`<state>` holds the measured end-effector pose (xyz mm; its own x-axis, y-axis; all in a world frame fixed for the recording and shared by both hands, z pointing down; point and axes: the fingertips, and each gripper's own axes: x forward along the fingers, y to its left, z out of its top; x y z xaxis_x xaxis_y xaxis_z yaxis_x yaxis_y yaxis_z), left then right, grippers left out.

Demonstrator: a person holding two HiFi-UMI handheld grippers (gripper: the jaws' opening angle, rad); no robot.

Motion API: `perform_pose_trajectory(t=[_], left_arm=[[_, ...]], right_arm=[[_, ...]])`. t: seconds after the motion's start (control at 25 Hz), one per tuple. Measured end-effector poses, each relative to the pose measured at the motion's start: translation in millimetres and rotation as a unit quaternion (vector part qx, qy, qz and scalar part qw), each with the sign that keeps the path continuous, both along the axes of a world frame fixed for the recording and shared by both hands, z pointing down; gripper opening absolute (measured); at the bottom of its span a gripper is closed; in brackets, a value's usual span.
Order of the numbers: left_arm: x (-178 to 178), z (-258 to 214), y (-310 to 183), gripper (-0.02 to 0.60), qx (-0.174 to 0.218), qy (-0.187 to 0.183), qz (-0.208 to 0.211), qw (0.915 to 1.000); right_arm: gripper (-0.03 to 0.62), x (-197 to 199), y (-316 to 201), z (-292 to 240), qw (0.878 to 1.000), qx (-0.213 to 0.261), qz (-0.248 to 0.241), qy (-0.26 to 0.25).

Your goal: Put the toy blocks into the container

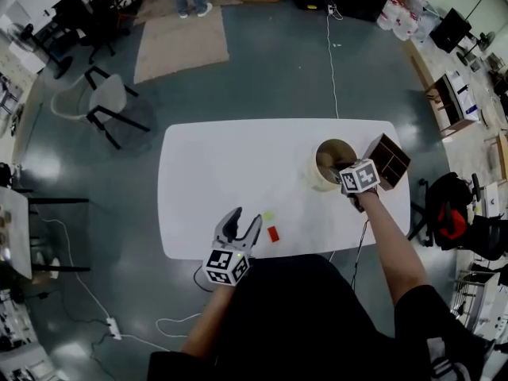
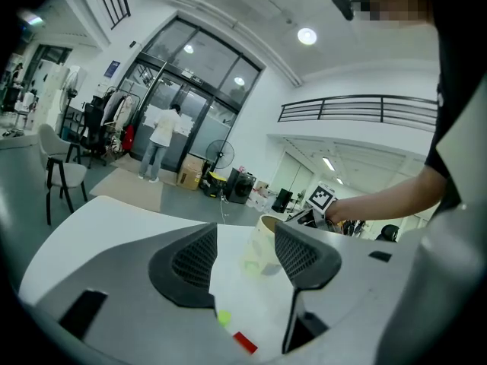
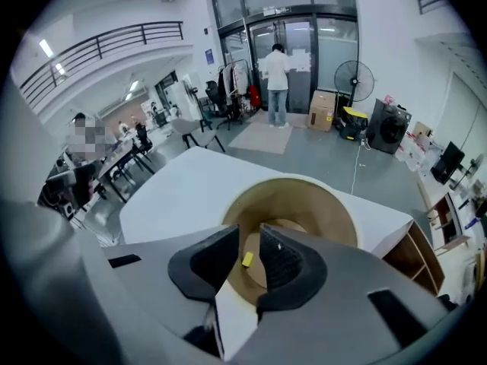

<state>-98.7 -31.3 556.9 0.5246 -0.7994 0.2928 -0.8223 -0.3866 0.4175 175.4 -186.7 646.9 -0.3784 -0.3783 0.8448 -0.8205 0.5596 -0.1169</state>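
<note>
A round tan container (image 1: 318, 177) stands on the white table (image 1: 214, 165) at the right. My right gripper (image 1: 341, 171) hangs over its near rim. In the right gripper view the jaws (image 3: 248, 239) stand apart above the container (image 3: 304, 196), and a small yellow block (image 3: 247, 259) shows in the gap, down inside it and touched by neither pad. My left gripper (image 1: 245, 219) is open near the table's front edge with nothing between its fingers. Just beyond it lie a yellow-green block (image 1: 268, 216) and a red block (image 1: 273, 233), also visible as the yellow-green block (image 2: 224, 318) and red block (image 2: 244, 342) under the left gripper (image 2: 245, 253).
A brown wooden box with compartments (image 1: 389, 159) sits at the table's right edge, right beside the container. A white chair (image 1: 103, 101) and a rug (image 1: 178, 42) are on the floor beyond the table's left. A cable (image 1: 332, 62) runs across the floor behind.
</note>
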Motion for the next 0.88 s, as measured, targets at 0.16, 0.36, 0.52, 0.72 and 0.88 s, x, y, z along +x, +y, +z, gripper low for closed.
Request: perform_pose_trajectory(t=[0.16, 0.36, 0.52, 0.72, 0.88], left_arm=[[4, 12, 2, 0.215, -0.009, -0.001, 0.018, 0.9998], [7, 38, 2, 0.215, -0.038, -0.003, 0.045, 0.9983], [13, 74, 3, 0.215, -0.069, -0.013, 0.074, 0.9948], [28, 117, 9, 0.215, -0.101, -0.032, 0.129, 0.986], [47, 148, 12, 0.215, -0.119, -0.055, 0.176, 0.9756]], right_arm=[[0.043, -9, 14, -18, 0.999, 0.03, 0.008, -0.026], [0.015, -26, 34, -56, 0.995, 0.08, 0.021, -0.06], [0.014, -37, 67, -73, 0.99, 0.104, 0.038, -0.084], [0.014, -34, 114, -65, 0.988, 0.093, 0.082, -0.093], [0.014, -33, 146, -53, 0.986, 0.074, 0.108, -0.103]])
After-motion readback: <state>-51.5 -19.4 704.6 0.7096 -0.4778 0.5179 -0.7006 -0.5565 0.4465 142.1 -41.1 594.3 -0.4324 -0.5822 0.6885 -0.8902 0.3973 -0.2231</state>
